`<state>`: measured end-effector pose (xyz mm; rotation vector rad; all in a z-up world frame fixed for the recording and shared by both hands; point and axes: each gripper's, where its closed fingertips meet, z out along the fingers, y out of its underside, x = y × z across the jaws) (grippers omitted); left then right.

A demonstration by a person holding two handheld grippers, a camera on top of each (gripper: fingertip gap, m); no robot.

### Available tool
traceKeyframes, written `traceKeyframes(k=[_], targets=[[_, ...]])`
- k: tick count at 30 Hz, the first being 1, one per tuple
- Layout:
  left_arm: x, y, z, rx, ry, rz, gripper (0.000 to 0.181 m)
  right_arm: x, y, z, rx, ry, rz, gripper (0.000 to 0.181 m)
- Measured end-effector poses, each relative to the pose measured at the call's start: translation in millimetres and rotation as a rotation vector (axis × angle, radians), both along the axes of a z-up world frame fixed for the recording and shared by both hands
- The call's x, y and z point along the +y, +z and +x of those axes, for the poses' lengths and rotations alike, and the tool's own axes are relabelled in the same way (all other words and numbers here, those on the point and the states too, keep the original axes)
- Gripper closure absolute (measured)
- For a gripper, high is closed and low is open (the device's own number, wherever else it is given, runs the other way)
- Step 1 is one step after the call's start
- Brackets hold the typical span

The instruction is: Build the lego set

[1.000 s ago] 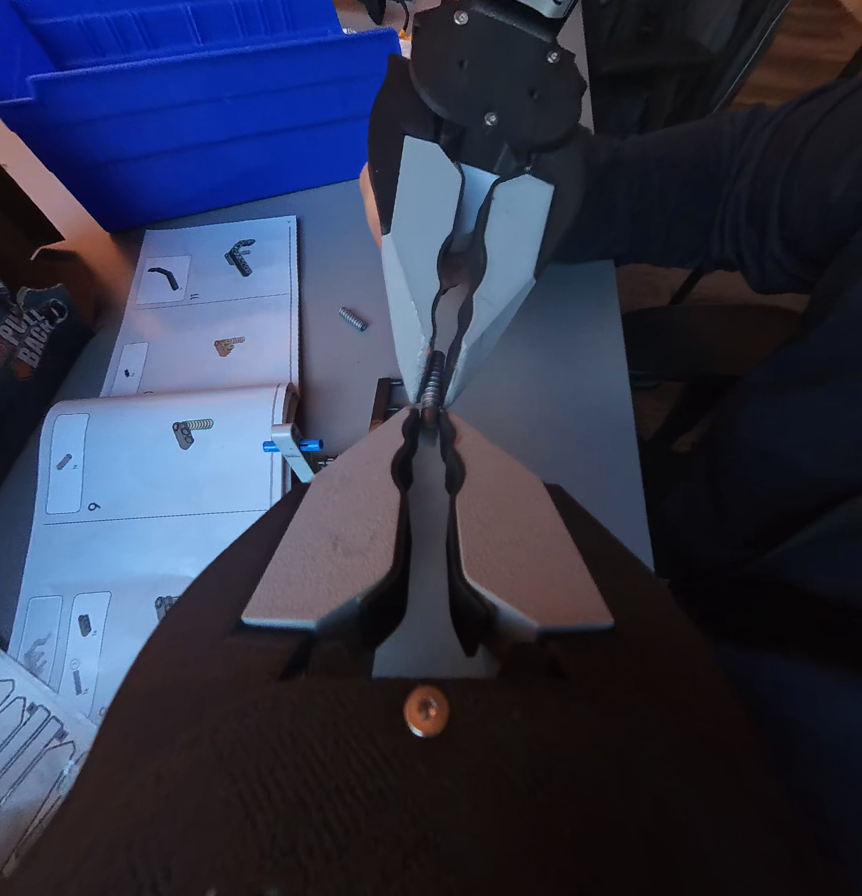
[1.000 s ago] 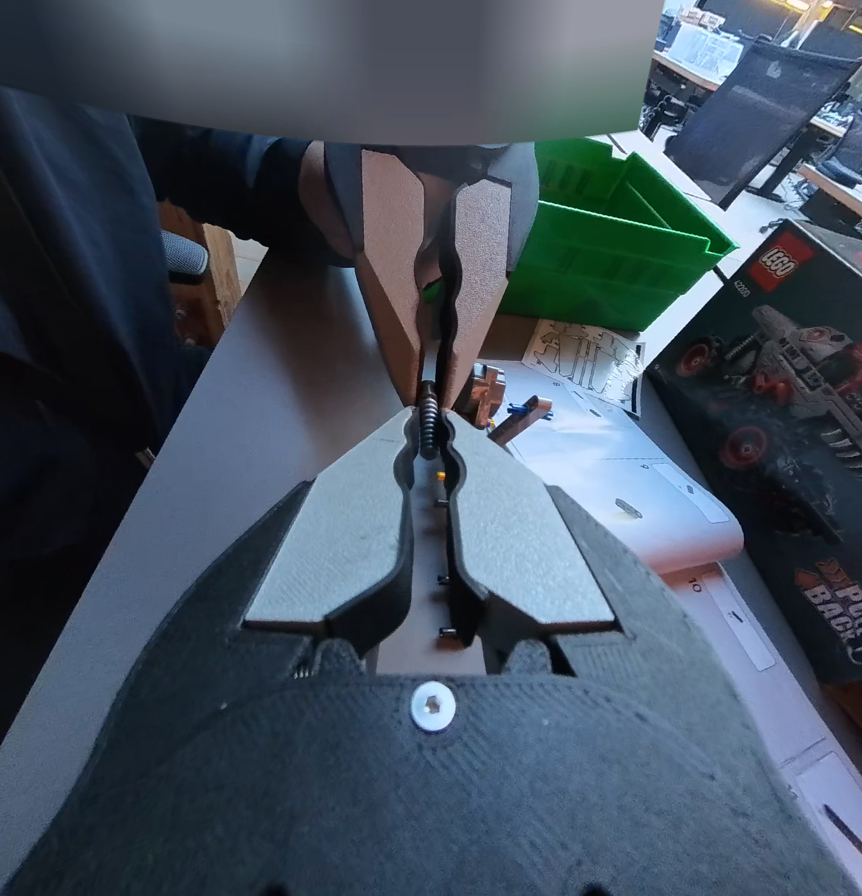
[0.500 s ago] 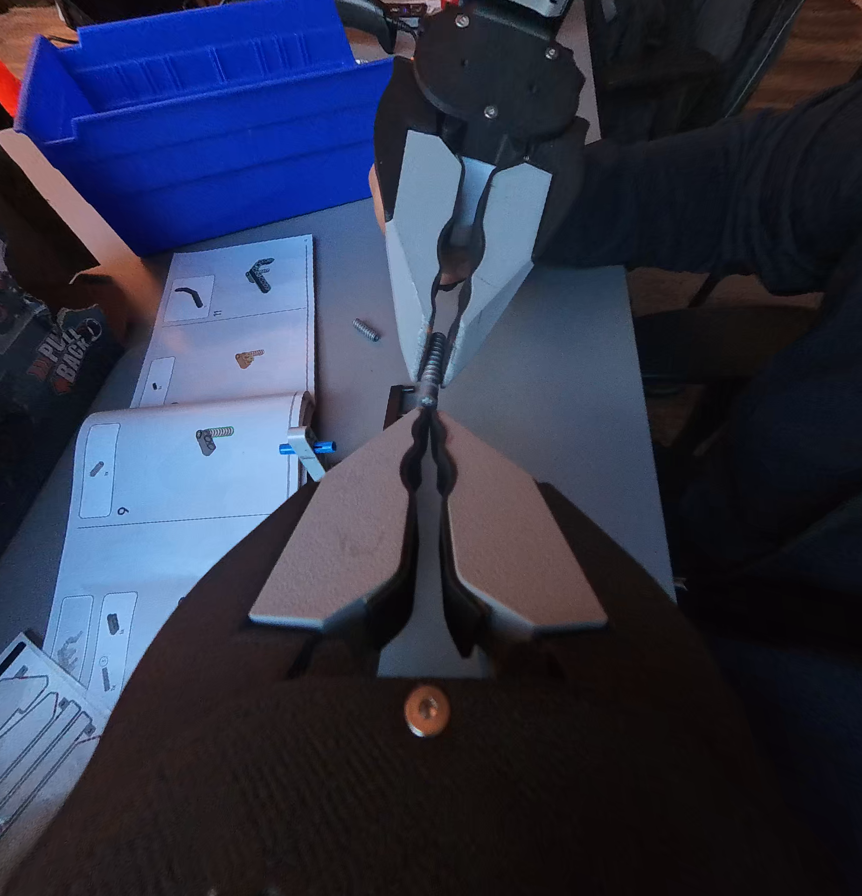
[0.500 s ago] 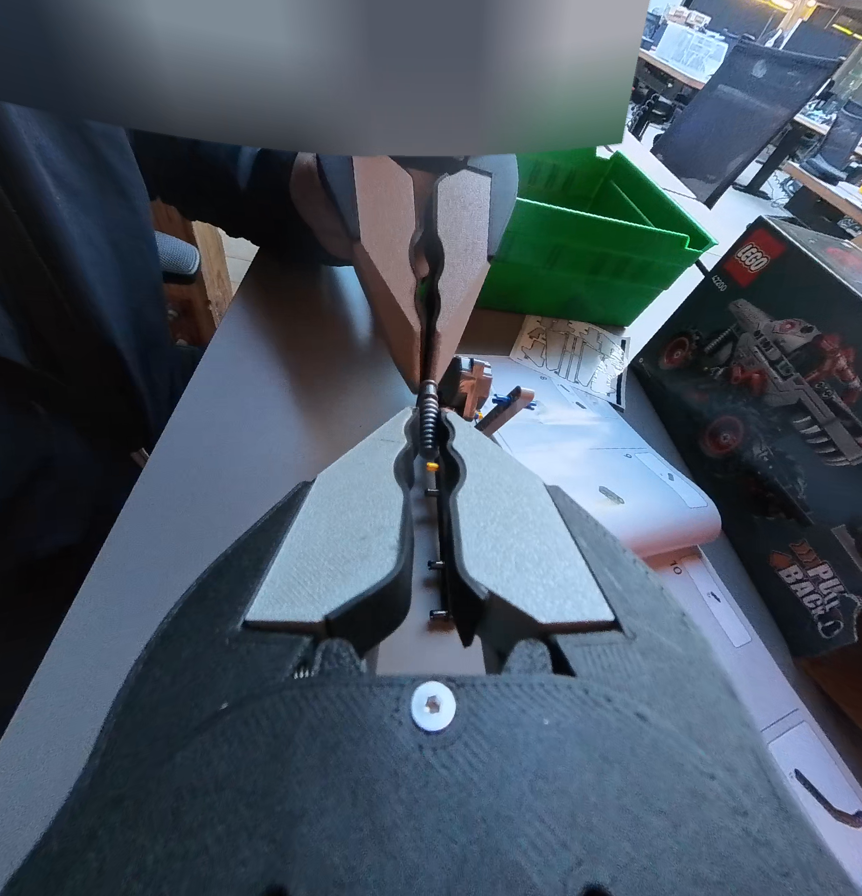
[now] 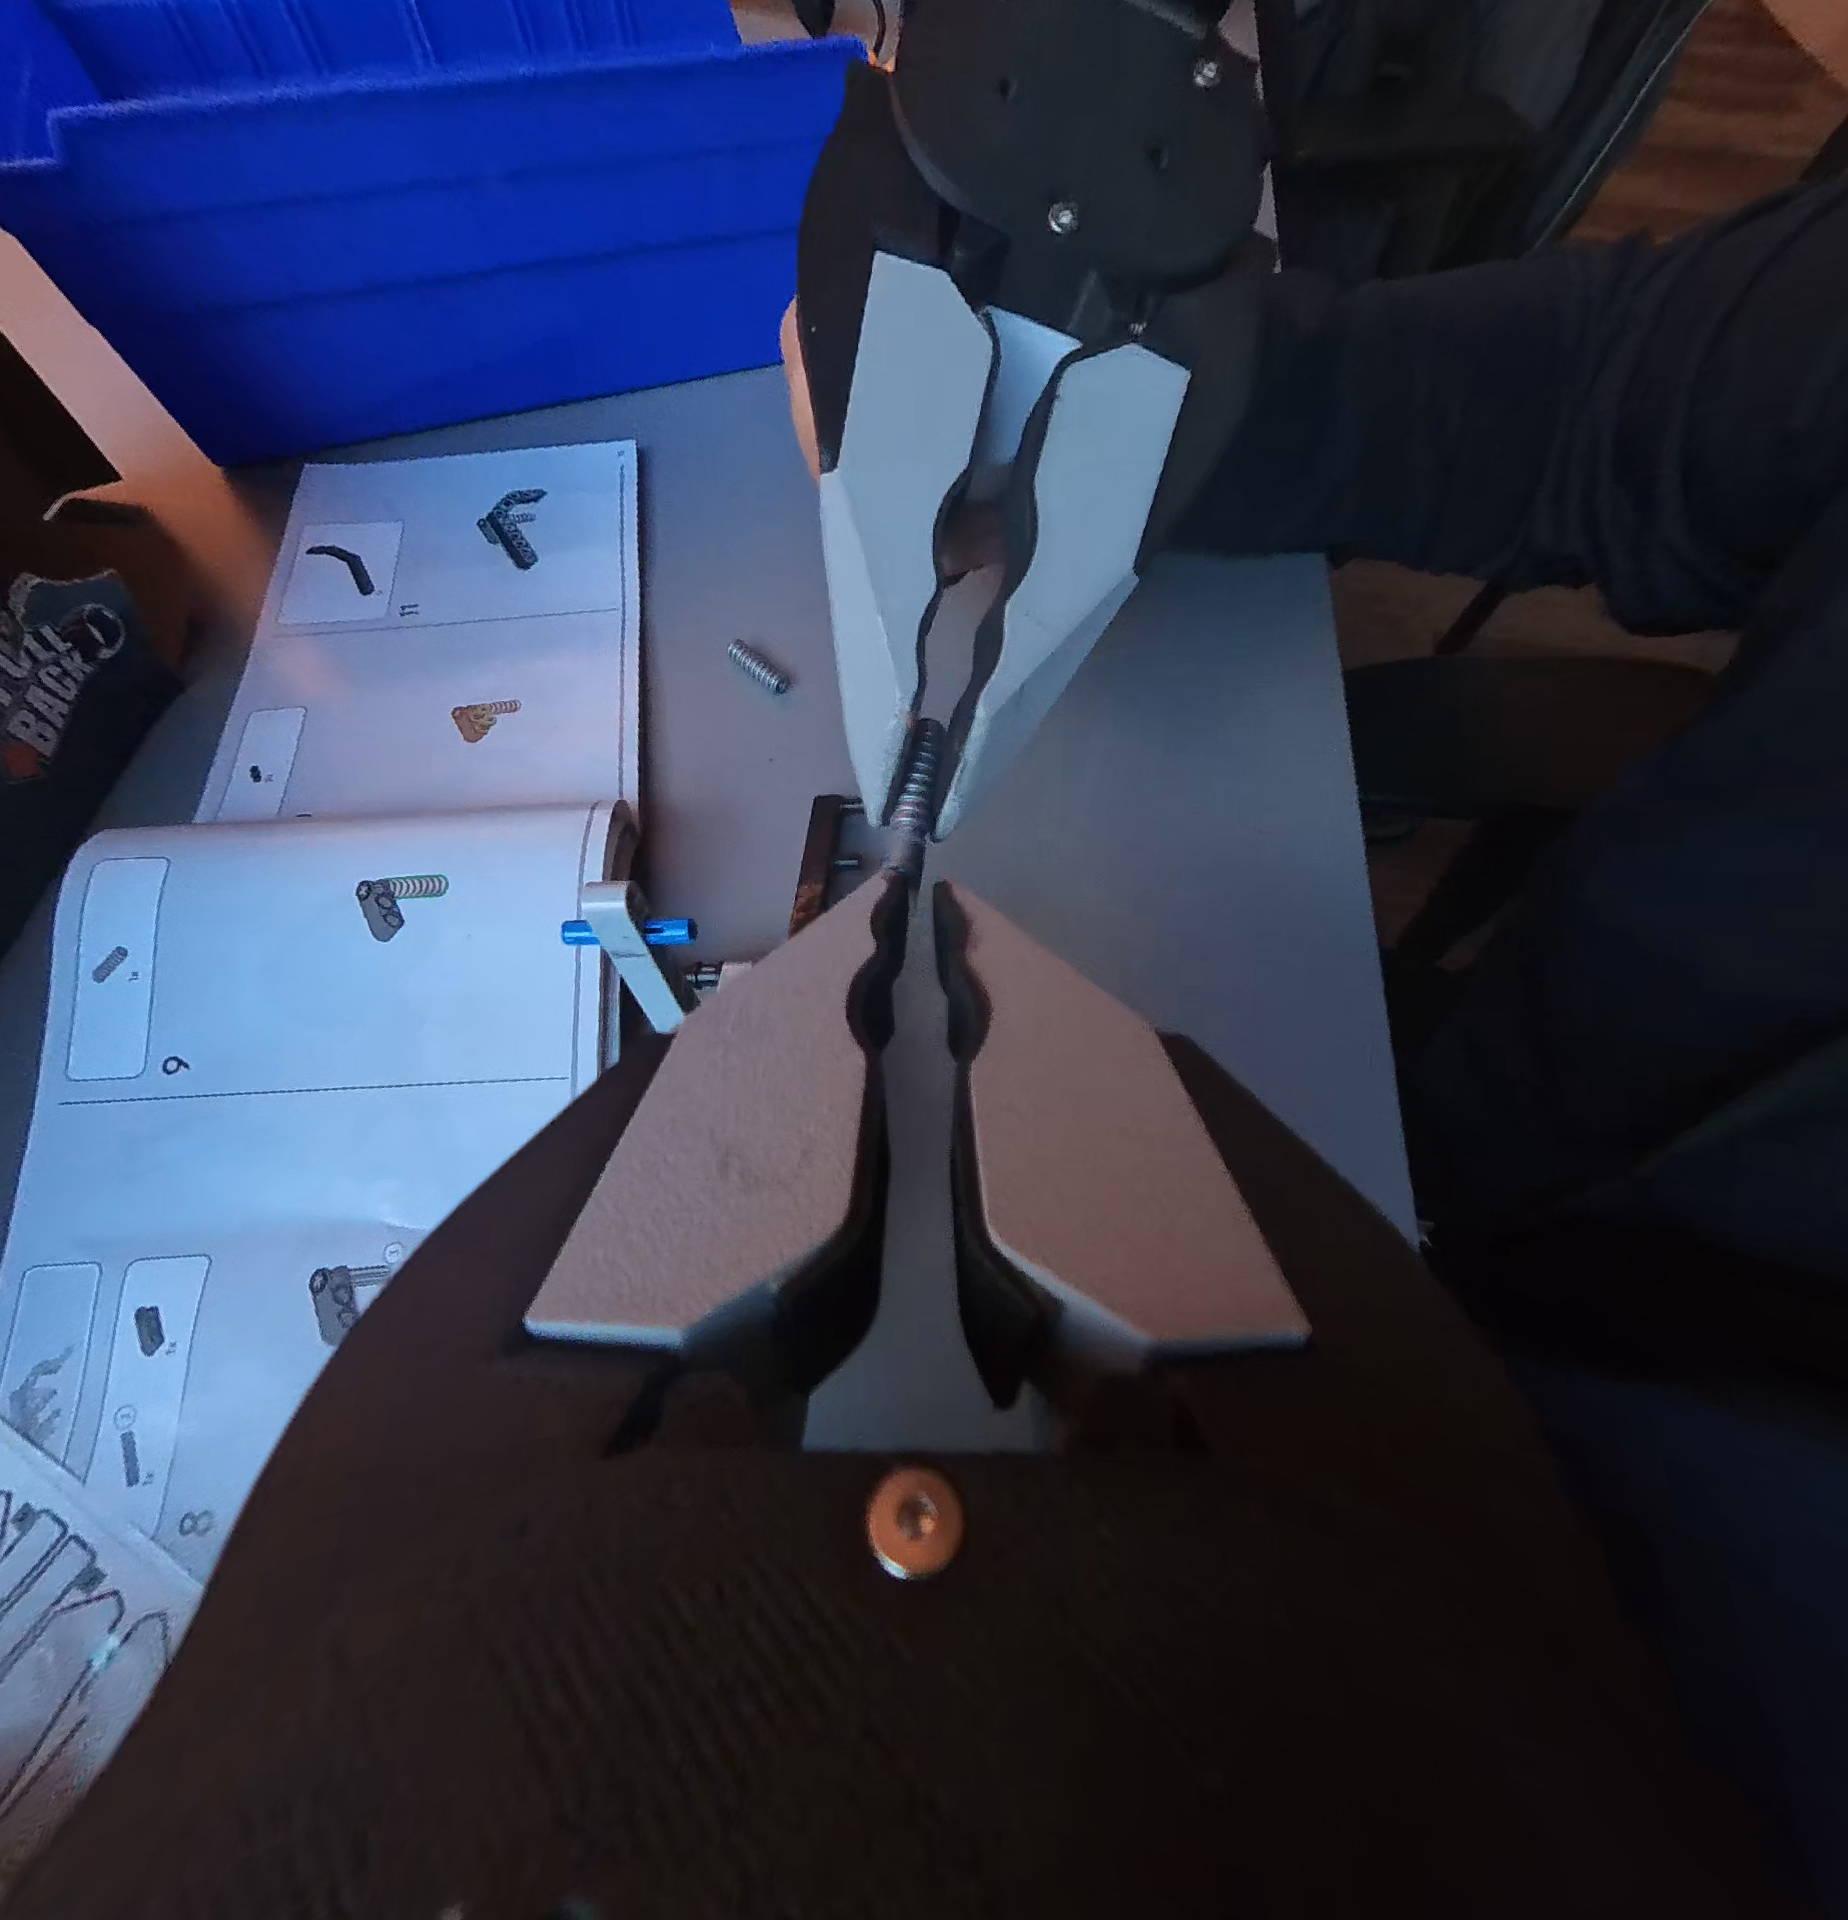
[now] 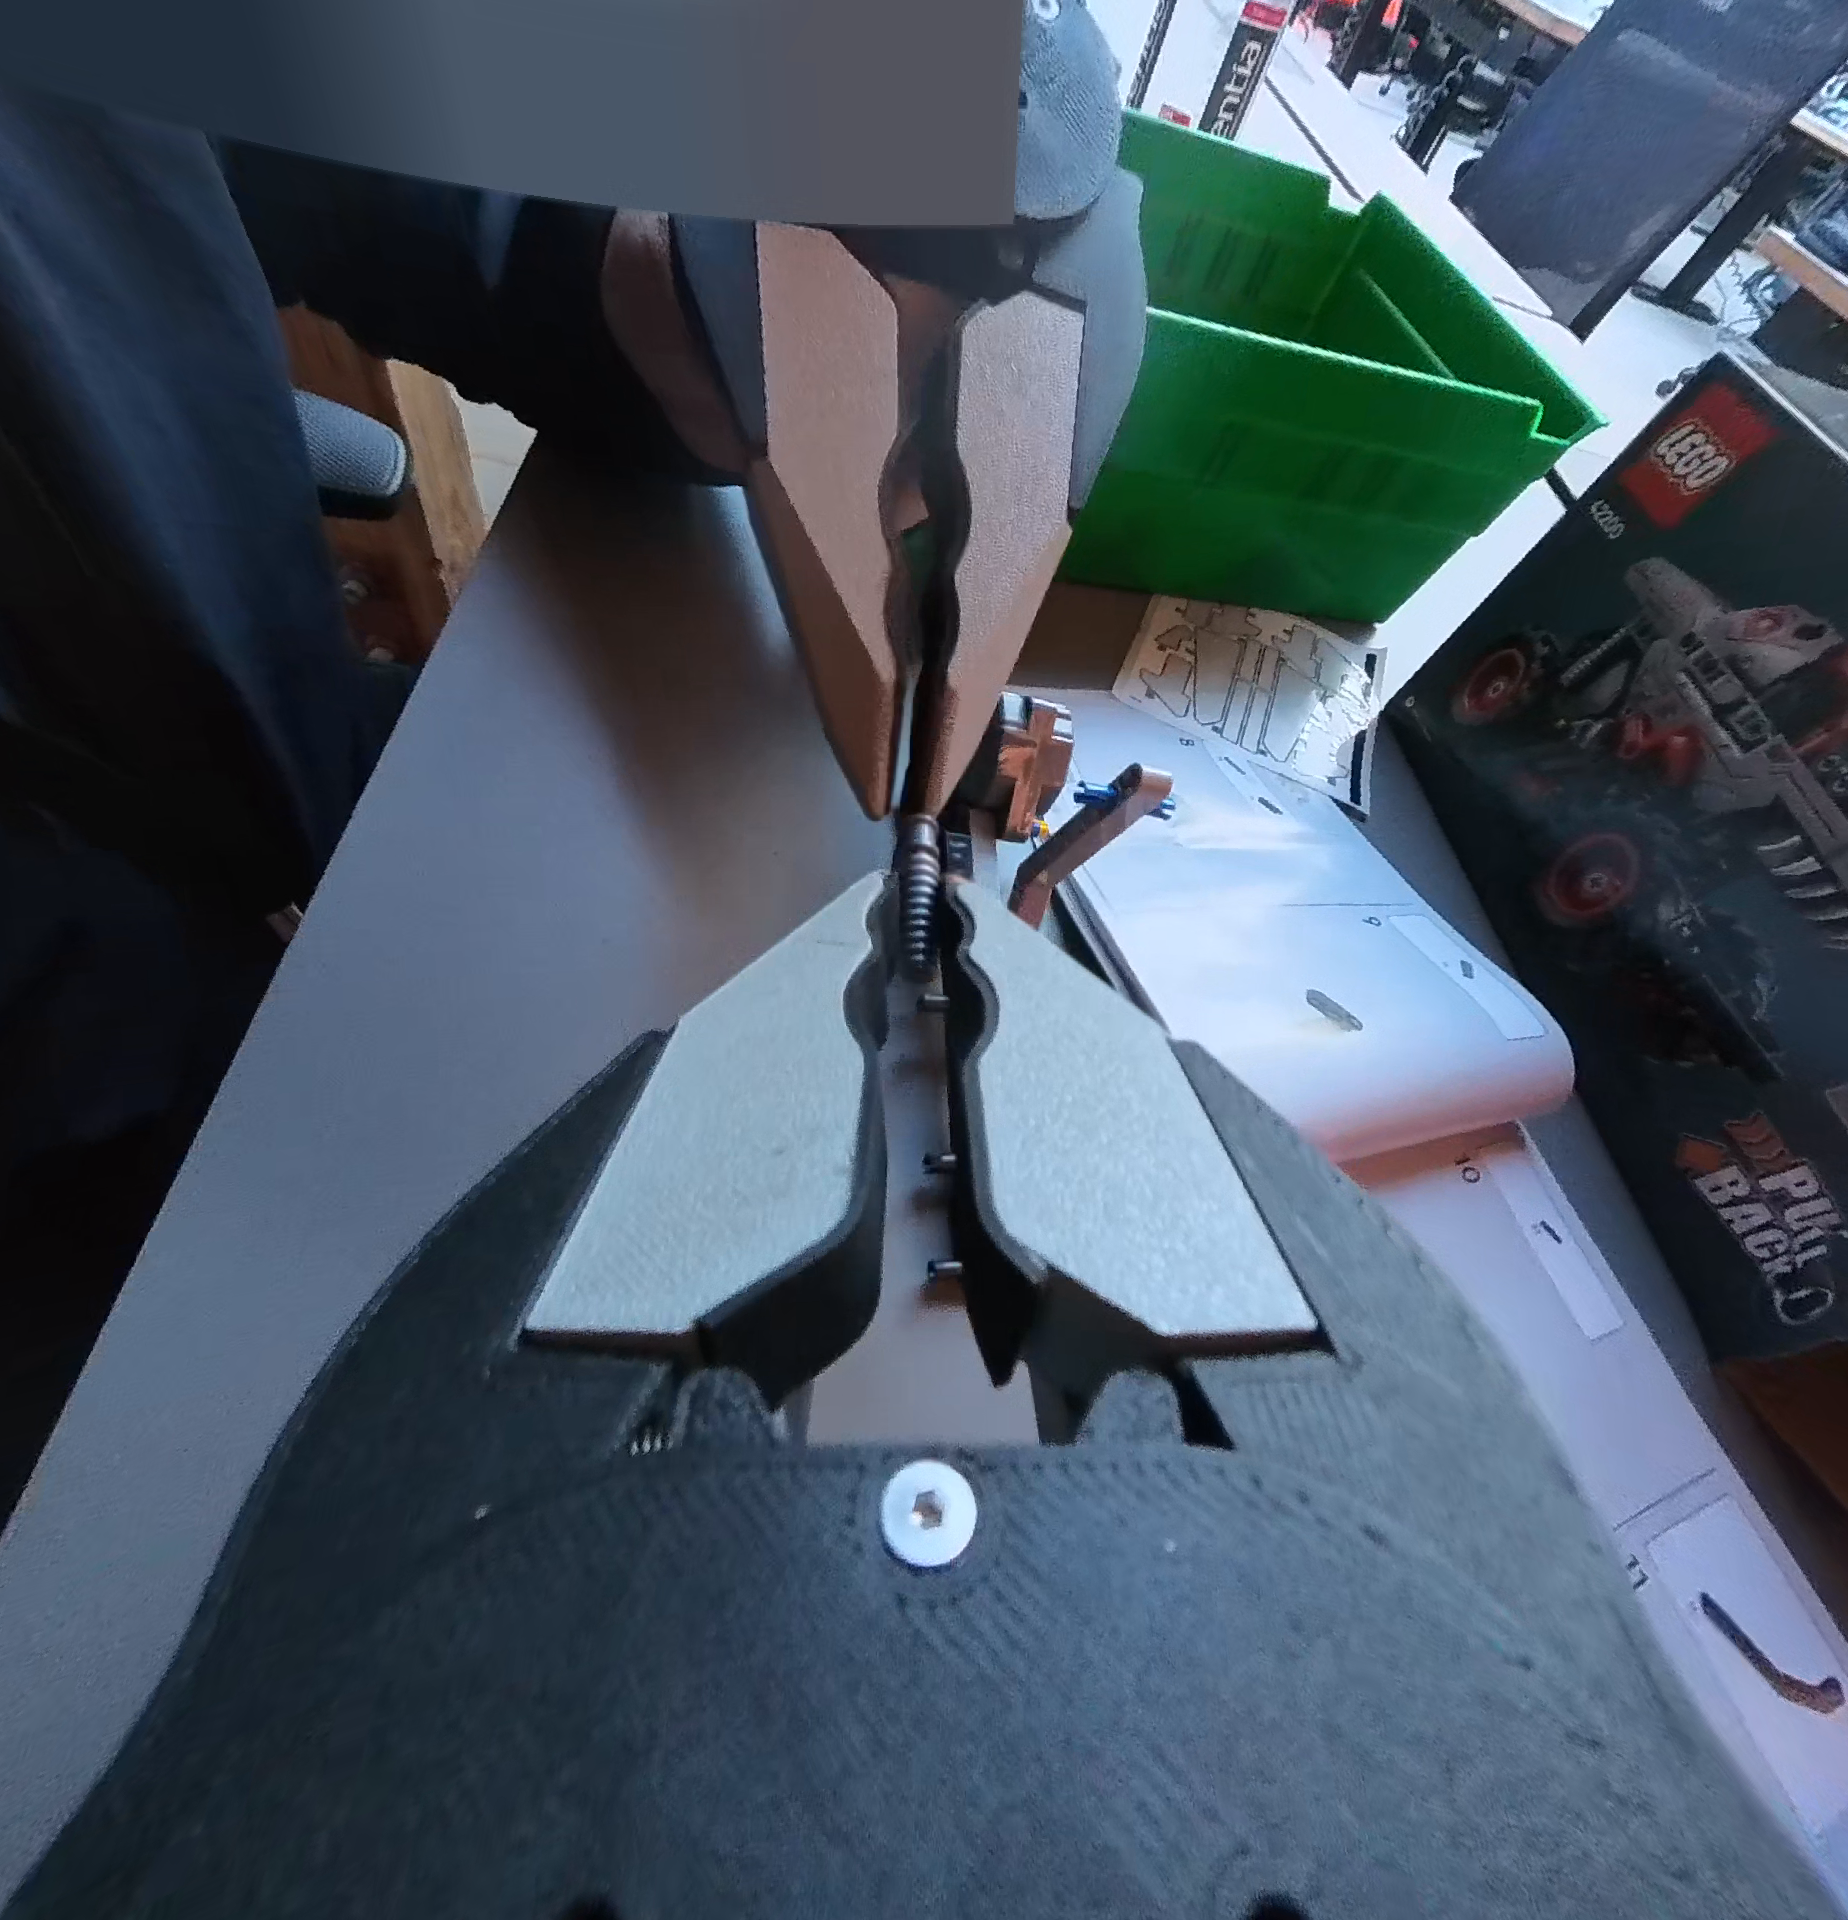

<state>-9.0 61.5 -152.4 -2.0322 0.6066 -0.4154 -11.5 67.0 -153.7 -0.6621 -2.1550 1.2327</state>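
Observation:
A small dark coil spring (image 6: 918, 925) sits between my right gripper's (image 6: 918, 906) shut tips. It also shows in the left wrist view (image 5: 920, 774). My left gripper (image 5: 912, 894) meets it tip to tip, shut on a thin dark piece at the spring's end (image 5: 907, 860); what that piece is cannot be told. Both are held above the grey table (image 5: 1159, 779). In the left wrist view the right gripper (image 5: 904, 821) points toward me; in the right wrist view the left gripper (image 6: 904, 805) does.
An open instruction booklet (image 5: 328, 987) lies left, with a loose spring (image 5: 759, 667), a grey beam with a blue pin (image 5: 629, 935) and a black beam with pins (image 6: 941, 1162). A blue bin (image 5: 380, 208), green bin (image 6: 1315, 395) and set box (image 6: 1678, 831) border the table. Only a small space, under 4 cm, lies between the two pairs of fingers.
Both grippers stay tip to tip on the spring. The pair has shifted a little over the table; neither grip has changed.

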Motion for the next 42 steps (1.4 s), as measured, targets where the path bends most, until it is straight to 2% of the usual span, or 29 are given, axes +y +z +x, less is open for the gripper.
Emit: traceKeyframes(k=[12, 16, 21, 26, 29, 42], targets=[[0, -23, 0, -0.010, 0.006, -0.073, 0.181, -2, -18, 2, -0.059, 0.020, 0.003, 0.176], [-1, -29, 2, -0.045, -0.005, -0.101, 0.176, -7, -17, 3, -0.054, 0.038, -0.014, 0.176], [0, -28, 1, -0.059, -0.002, -0.088, 0.181, -3, -20, 3, -0.055, 0.032, -0.003, 0.176], [1, -22, 0, -0.095, 0.001, -0.077, 0.173, -2, -20, 2, -0.053, 0.029, -0.003, 0.176], [1, -21, 0, -0.104, 0.002, -0.074, 0.175, -4, -19, 2, -0.045, 0.030, 0.000, 0.176], [-1, -26, 1, 0.019, -0.001, -0.037, 0.177, -7, -23, 1, -0.076, 0.035, -0.007, 0.177]])
